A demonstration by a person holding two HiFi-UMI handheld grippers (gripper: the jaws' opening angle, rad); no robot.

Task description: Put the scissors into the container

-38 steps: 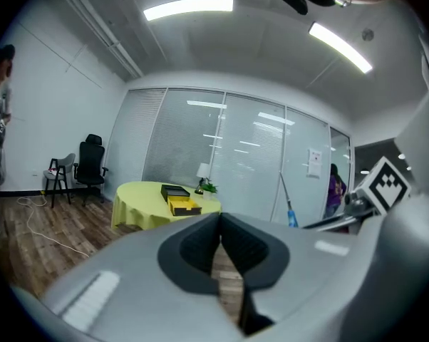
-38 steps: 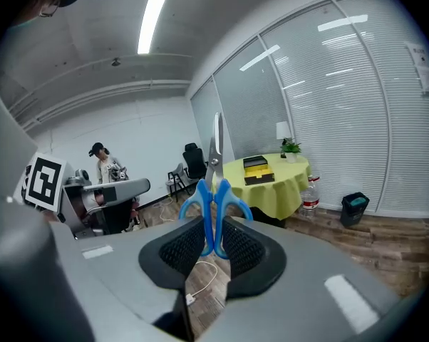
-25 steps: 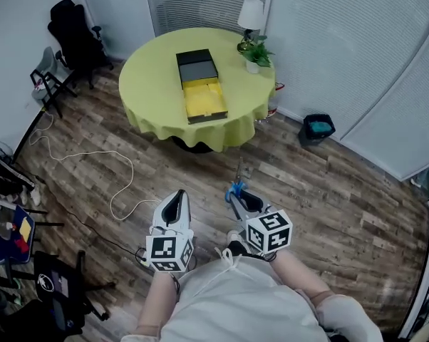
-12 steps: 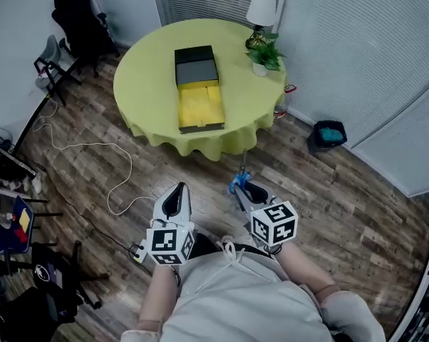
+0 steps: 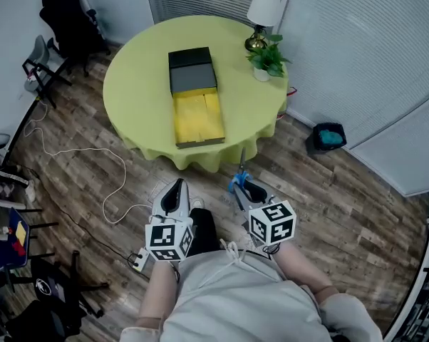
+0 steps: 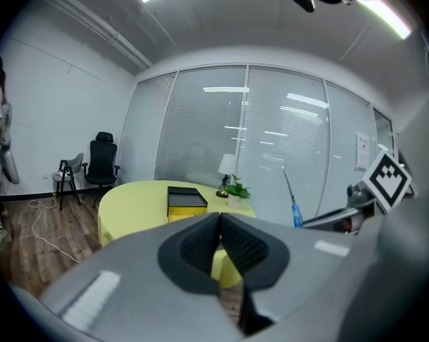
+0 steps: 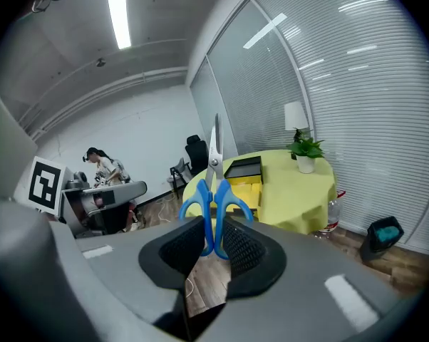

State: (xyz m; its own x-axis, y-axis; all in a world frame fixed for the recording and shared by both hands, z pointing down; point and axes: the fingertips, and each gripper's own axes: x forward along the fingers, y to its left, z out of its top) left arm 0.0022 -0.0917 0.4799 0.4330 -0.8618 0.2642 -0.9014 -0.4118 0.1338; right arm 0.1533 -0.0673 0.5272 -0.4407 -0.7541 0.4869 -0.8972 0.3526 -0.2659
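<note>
From the head view, the left gripper [image 5: 174, 191] and the right gripper [image 5: 241, 192] are held side by side over the wooden floor, near the person's body. The scissors [image 5: 236, 182] stick out of the right gripper, blue handles at the jaws and blades pointing toward the far side. They are well apart from the container [image 5: 194, 97], a black box with a yellow open section on its near side. The container lies on a round table [image 5: 136, 77] with a yellow-green cloth. A lamp [image 5: 263, 13] and a potted plant [image 5: 269, 58] stand at the table's far right edge. A bin [image 5: 328, 135] sits on the floor to the right, a black office chair [image 5: 66, 18] stands far left, and a white cable [image 5: 93, 169] trails across the floor on the left.

In the left gripper view, the jaws are pressed together with nothing between them. Beyond them are the table and container. The right gripper shows at the right edge with the scissors' blades pointing up.

In the right gripper view, the jaws are clamped on the blue handle loops of the scissors, and the closed blades rise upright in front of the table. A person [image 7: 102, 168] stands far off on the left.
</note>
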